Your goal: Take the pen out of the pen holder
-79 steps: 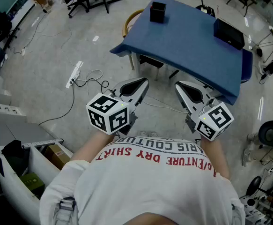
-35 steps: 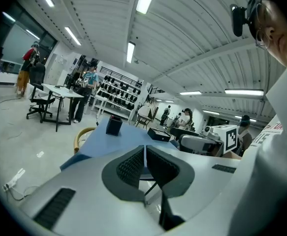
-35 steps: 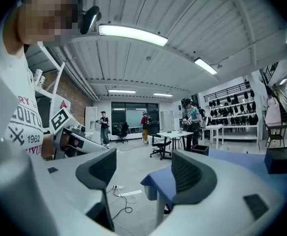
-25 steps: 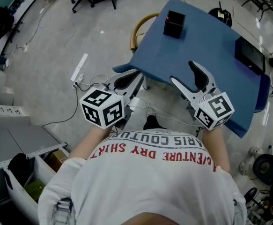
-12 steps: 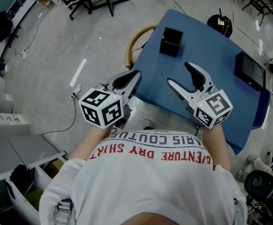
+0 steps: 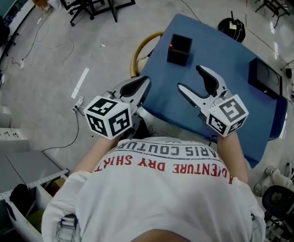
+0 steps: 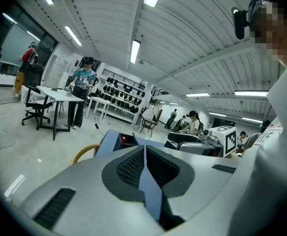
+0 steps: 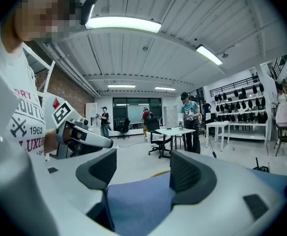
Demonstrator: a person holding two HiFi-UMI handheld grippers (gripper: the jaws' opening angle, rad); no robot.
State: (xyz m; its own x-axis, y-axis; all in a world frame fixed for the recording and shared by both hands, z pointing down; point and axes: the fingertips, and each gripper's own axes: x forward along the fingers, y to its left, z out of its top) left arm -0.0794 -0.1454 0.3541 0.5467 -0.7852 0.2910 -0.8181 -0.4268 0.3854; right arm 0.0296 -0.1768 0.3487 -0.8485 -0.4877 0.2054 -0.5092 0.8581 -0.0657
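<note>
Closest to me is the person's white shirt [image 6: 162, 195] with red lettering. It hides both forearms and the near edge of the blue-covered table [image 6: 227, 54].

The left gripper [image 6: 143, 82] hangs over the table's near left corner. Its jaws are pressed together with nothing between them. The right gripper [image 6: 190, 78] is held above the cloth a little further in. Its jaws are spread wide and only blue cloth shows in the gap.

Beyond both grippers, towards the far left of the table, the black pen holder [image 6: 179, 50] stands upright, well apart from either gripper. The pen [image 6: 171, 46] shows only as a red speck at the holder's rim, too small to make out further.

A curved yellow chair back [image 6: 138, 54] pokes out from under the table's left edge, mostly covered by the cloth. A flat black slab [image 6: 265, 77] lies near the table's right side; what it is I cannot tell. A white power strip [image 6: 79, 83] and cables lie on the grey floor.
</note>
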